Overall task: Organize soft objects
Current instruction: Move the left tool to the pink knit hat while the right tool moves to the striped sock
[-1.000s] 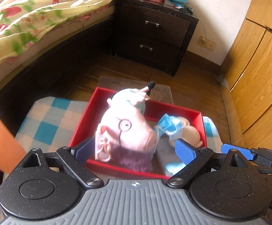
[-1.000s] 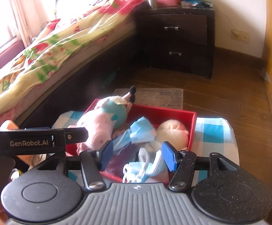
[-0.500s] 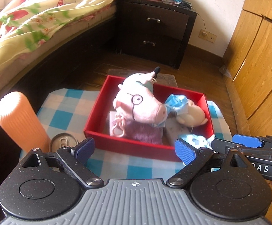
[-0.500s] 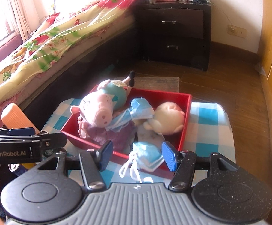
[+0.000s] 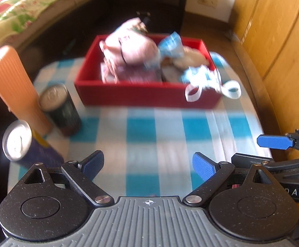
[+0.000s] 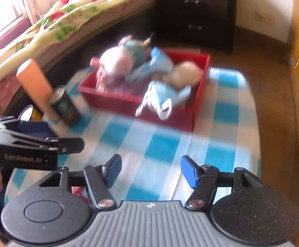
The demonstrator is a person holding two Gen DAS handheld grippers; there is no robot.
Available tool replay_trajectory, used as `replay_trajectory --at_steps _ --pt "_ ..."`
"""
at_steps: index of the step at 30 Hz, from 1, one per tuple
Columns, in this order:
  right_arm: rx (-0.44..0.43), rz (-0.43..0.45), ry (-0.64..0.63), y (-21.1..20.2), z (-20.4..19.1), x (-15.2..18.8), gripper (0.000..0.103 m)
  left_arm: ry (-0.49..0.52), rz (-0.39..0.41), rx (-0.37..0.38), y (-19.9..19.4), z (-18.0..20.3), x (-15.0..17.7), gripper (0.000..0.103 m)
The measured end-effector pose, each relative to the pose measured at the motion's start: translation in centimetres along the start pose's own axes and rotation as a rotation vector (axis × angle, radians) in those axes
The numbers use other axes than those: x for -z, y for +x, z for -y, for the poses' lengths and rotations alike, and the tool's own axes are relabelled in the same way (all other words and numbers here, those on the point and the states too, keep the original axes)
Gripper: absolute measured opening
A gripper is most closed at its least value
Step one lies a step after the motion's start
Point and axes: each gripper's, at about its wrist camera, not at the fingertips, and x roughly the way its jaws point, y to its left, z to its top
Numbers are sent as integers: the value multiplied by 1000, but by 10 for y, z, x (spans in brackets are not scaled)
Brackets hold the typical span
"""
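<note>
The red box (image 5: 145,94) stands on the far part of the blue and white checked cloth (image 5: 141,131), and the soft things are in it. A pink pig plush (image 5: 129,49) lies on top at the left side of the box, above a purple cloth (image 5: 137,74). A cream plush (image 6: 187,73) lies at the right side. A blue face mask (image 5: 171,45) rests between the two plushes. A second face mask (image 5: 207,80) hangs over the front right rim of the box, with its white loops outside the wall.

The left gripper (image 5: 148,164) is over the near part of the cloth, its blue pads wide apart with nothing between them. The right gripper (image 6: 149,171) is also spread wide and empty, well apart from the box.

The left view shows the front wall of the box straight on, and two cans: a dark can (image 5: 61,109) just beside an orange ribbed cylinder (image 5: 15,86), and a second can (image 5: 23,144) nearer the camera. In the right view the left gripper's body partly covers that nearer can. The right view shows more of the bed with a flowered quilt (image 6: 63,20) and the dark nightstand (image 6: 196,14). Both views are blurred, so small details are not clear.
</note>
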Motion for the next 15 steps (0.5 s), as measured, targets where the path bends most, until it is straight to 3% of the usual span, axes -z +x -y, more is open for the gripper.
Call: replay_trajectory --at_steps 4,15 --pt "-4 -46 -5 3 -3 23 42 30 -32 6 1 7 18 90" --pt "-14 -56 33 -5 1 42 42 12 -93 23 5 4 45 90"
